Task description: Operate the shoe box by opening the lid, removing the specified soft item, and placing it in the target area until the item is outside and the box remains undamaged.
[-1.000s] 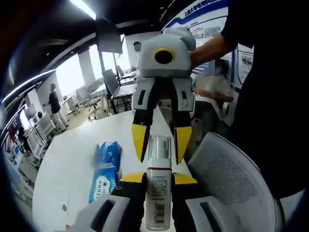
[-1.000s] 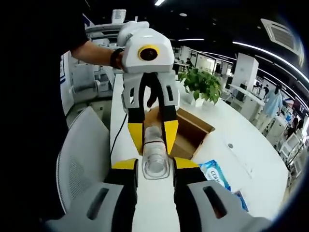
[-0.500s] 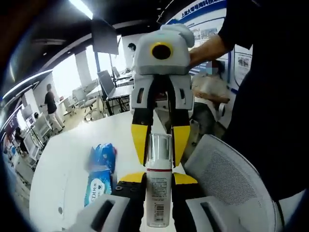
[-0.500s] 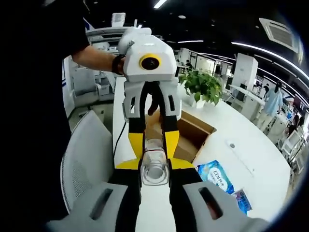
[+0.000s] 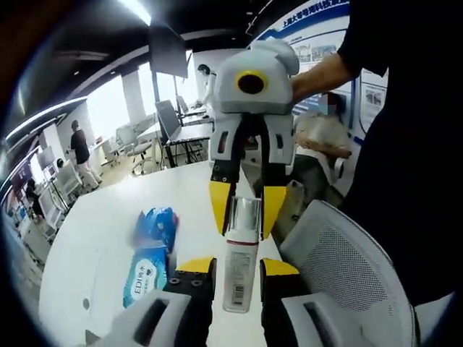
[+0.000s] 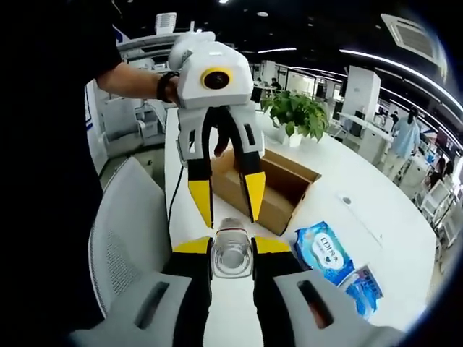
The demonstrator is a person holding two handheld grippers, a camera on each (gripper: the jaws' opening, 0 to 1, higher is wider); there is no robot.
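A white spray bottle (image 5: pixel 239 269) with a clear cap and a barcode label is held in the air between the two grippers. My right gripper (image 6: pixel 231 246) is shut on its cap end (image 6: pixel 231 251), and comes into the left gripper view from above as the right gripper (image 5: pixel 246 217). My left gripper (image 5: pixel 237 266) stands open, its jaws apart from the bottle's sides. In the right gripper view the left gripper (image 6: pixel 227 202) shows yellow fingers (image 6: pixel 201 199) spread wide. Behind it, a brown cardboard shoe box (image 6: pixel 278 191) lies open on the white table (image 6: pixel 376 224).
Wet-wipe packs (image 6: pixel 324 253) (image 5: pixel 145 271) and a blue pouch (image 5: pixel 155 224) (image 6: pixel 365 289) lie on the table. A grey mesh chair (image 5: pixel 347 275) (image 6: pixel 123 238) stands under the grippers. A potted plant (image 6: pixel 293 116) sits beyond the box. The person's dark sleeve and arm (image 5: pixel 405 144) are close.
My right gripper has shut on the bottle's cap end. My left gripper's jaws have spread and let go of the bottle, and it has drawn back a little.
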